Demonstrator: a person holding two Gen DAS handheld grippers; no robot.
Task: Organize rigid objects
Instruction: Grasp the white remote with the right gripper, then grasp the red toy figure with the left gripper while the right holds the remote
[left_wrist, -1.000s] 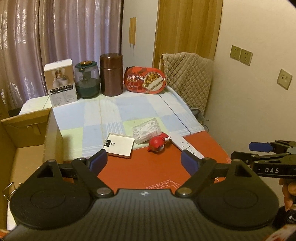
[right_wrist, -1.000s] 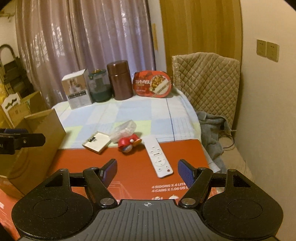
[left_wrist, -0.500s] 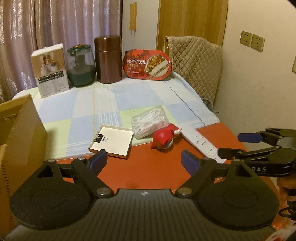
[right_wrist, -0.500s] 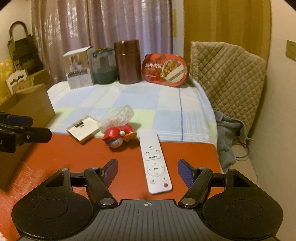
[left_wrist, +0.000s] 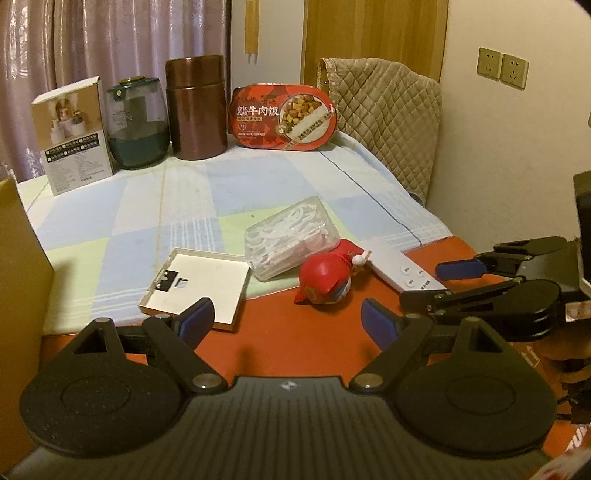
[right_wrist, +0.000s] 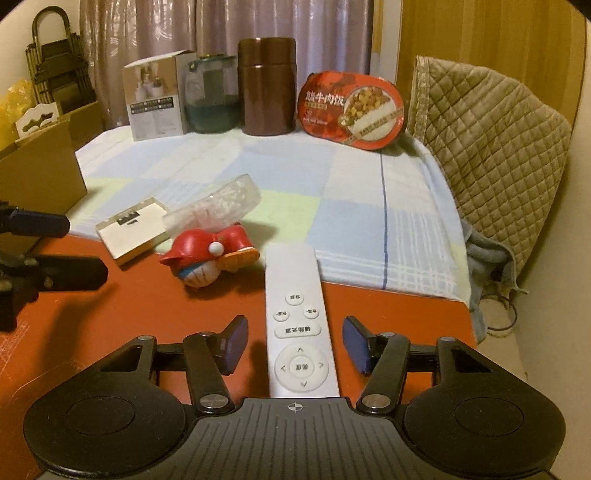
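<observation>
closing on the white remote control (right_wrist: 300, 325) lying between its pads at 6 o'clock on the red surface, untouched, the right gripper (right_wrist: 295, 341) could skid it toward the red toy figure (right_wrist: 207, 258), while the left gripper (left_wrist: 284, 321) hovers wide and empty.

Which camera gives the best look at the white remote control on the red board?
The right wrist view: the remote lies lengthwise between the right gripper's closing jaws, not yet touched, its buttons plain to see. The left wrist view shows only part of the remote, small, at an angle, its near end hidden behind the right gripper.
</observation>
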